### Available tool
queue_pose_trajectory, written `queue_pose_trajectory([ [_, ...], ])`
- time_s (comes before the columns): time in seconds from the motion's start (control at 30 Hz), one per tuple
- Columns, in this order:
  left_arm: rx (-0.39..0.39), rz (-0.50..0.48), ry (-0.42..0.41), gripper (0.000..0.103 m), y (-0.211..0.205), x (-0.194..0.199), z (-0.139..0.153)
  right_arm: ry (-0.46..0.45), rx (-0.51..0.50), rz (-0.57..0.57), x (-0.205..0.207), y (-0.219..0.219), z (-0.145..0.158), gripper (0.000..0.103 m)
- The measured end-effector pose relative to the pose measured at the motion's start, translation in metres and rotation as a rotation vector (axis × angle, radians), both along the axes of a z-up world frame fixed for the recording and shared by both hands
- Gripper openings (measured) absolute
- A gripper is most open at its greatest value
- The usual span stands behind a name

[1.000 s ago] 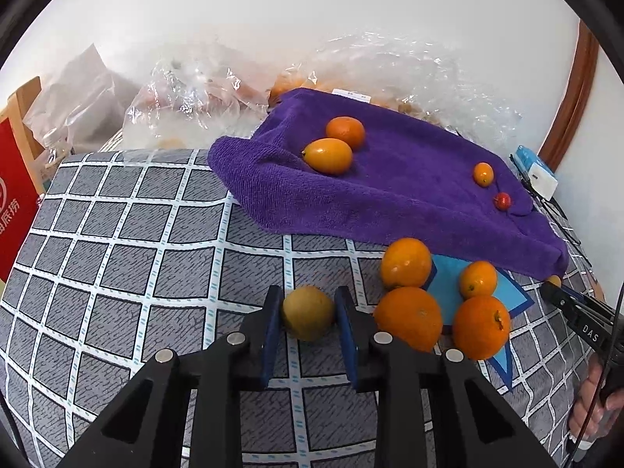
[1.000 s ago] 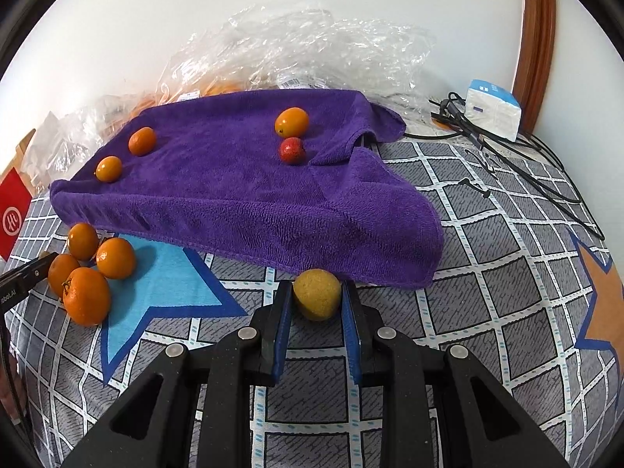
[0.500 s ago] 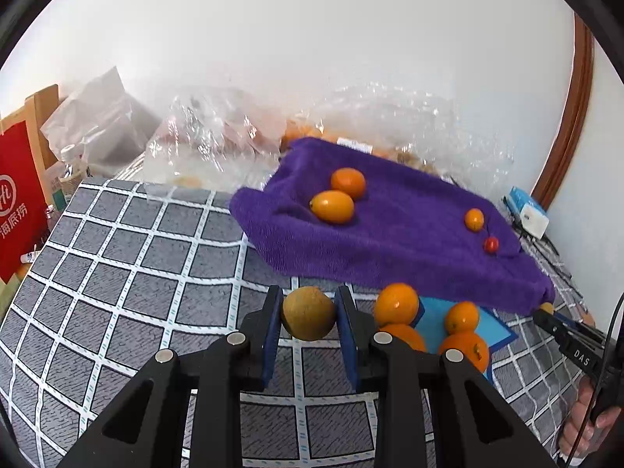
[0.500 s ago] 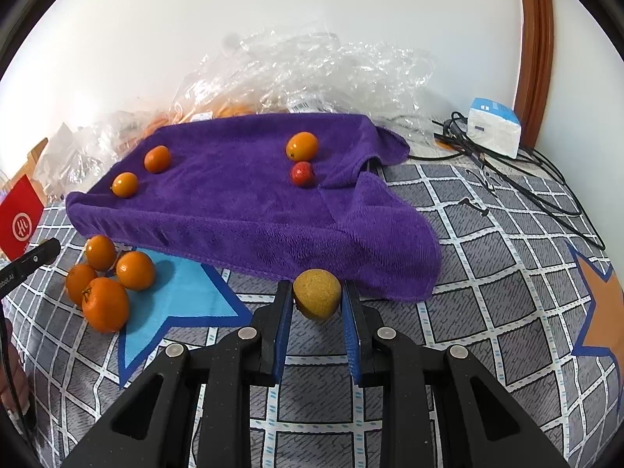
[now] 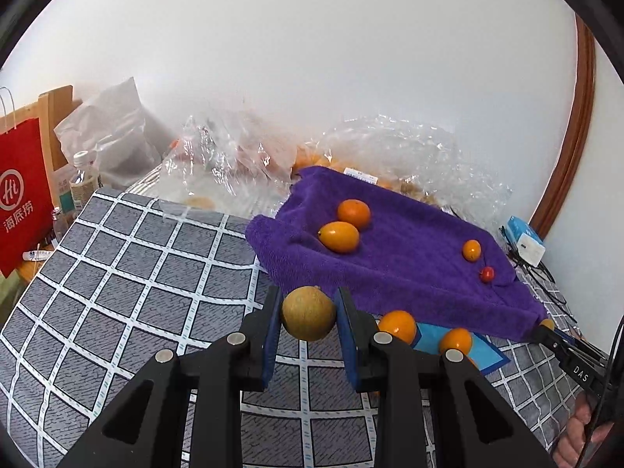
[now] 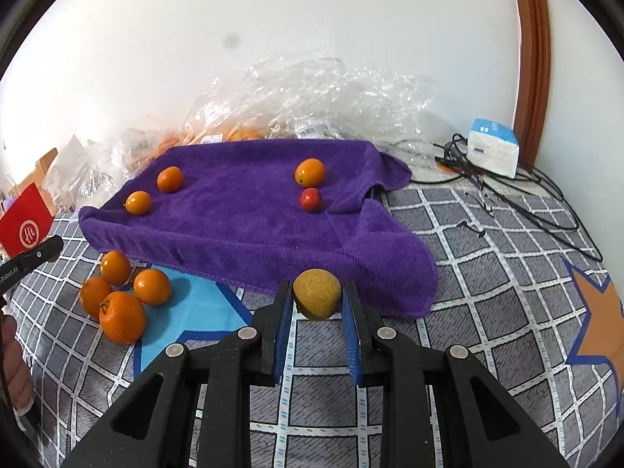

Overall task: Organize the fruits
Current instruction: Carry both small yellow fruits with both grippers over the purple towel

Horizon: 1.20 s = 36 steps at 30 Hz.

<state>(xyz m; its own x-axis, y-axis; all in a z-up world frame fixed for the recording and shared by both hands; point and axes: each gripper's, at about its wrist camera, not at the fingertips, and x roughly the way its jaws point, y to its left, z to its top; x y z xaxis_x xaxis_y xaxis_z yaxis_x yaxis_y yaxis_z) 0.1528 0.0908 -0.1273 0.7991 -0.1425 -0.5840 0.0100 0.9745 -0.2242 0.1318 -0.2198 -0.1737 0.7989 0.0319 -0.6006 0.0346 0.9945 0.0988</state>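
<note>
Left gripper [image 5: 309, 325] is clamped on a brownish-green round fruit [image 5: 309, 313], held above the checked cover [image 5: 128, 273]. Right gripper [image 6: 317, 314] grips a yellow-brown fruit [image 6: 316, 298] likewise. Beyond, four oranges [image 6: 121, 298] cluster on a blue star patch [image 6: 197, 310]. Farther back, the purple towel [image 6: 241, 218] carries three small orange fruits and one red.

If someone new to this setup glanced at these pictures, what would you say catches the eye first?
Probably the bright purple towel spread over the grey checked cover, with a few small orange fruits and one red one on it. Next, each gripper is shut on a fruit: the left gripper on a brownish round fruit, the right gripper on a rough yellow fruit. A cluster of oranges lies on the blue star beside the towel's front edge.
</note>
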Motion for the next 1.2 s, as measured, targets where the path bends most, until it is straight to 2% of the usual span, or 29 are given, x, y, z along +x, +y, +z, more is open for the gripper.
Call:
queue_pose_trajectory([
  [0.17,-0.005,0.013,-0.025,0.026,0.002,-0.003,0.004,-0.018,-0.009,-0.02,-0.004,0.0,0.012,0.025],
  [0.4,-0.023,0.005,-0.04,0.026,0.0,-0.002,0.015,-0.074,-0.03,-0.018,-0.012,0.005,0.045,0.025],
  [0.47,-0.054,0.007,-0.034,0.026,0.003,-0.001,0.022,-0.088,-0.035,-0.017,-0.012,0.006,0.054,0.025],
  [0.67,-0.063,0.005,-0.054,0.026,0.001,0.009,0.047,-0.116,-0.03,-0.007,-0.004,0.008,0.07,0.025],
  [0.93,-0.048,-0.001,-0.09,0.026,-0.012,0.034,0.072,-0.136,-0.023,-0.008,0.019,0.006,0.08,0.025],
  [1.2,-0.052,-0.016,-0.079,0.026,-0.033,0.066,0.065,-0.108,0.024,-0.02,0.059,-0.005,0.071,0.025],
])
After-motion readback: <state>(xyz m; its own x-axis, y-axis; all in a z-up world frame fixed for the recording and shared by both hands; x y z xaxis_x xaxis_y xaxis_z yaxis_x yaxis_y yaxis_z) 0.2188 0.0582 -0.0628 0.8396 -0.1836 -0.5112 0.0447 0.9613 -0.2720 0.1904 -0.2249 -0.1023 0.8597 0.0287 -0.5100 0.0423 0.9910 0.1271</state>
